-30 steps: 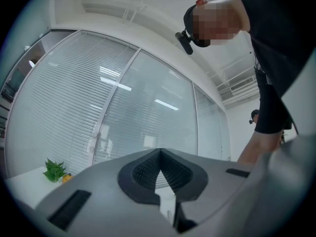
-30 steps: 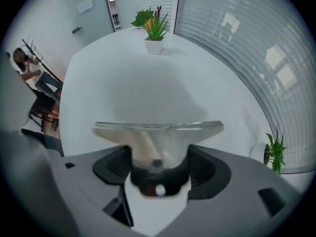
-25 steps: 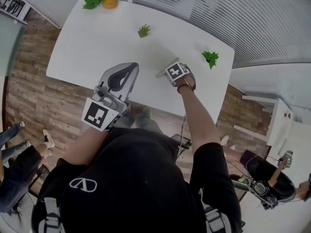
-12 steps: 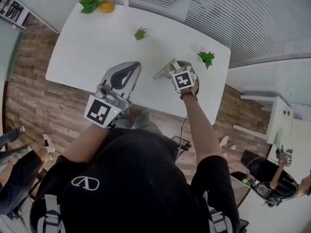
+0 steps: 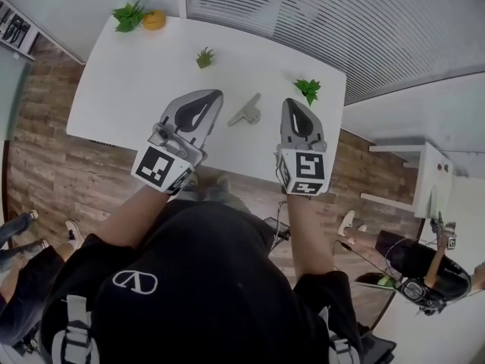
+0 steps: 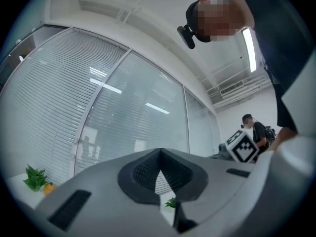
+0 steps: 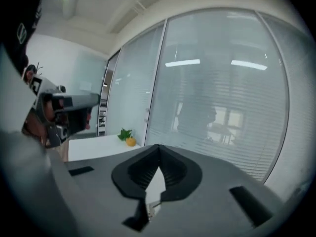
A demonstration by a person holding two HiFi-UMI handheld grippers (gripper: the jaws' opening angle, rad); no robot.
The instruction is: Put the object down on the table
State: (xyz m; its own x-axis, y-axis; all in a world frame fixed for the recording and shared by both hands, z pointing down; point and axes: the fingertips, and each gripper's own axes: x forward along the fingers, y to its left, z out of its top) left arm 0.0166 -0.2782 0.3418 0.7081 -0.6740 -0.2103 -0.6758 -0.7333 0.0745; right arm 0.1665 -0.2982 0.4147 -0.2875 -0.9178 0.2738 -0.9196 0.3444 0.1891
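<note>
We see the right gripper (image 7: 158, 147) with its two jaws pressed together tip to tip, pinching nothing. Below the tips a narrow slit shows a sliver of the white table (image 7: 91, 147) and something pale we cannot identify. The left gripper (image 6: 159, 152) is likewise closed on itself. Through its slit we catch a bit of green foliage (image 6: 171, 203).

Only the head view shows the grey object (image 5: 245, 113). It lies flat on the table, between the two grippers, level with their jaws and apart from both. That view also gives us one small plant (image 5: 204, 57) farther in and a second small plant (image 5: 307, 89) just beyond the right gripper's tips.

At the far left corner sit a leafy sprig (image 5: 127, 15) and an orange fruit (image 5: 154, 20), touching. The right gripper view shows them against the slatted glass wall (image 7: 222, 107). The left gripper view alone catches the right gripper's marker cube (image 6: 243, 146) and a person standing behind it (image 6: 256, 127).
</note>
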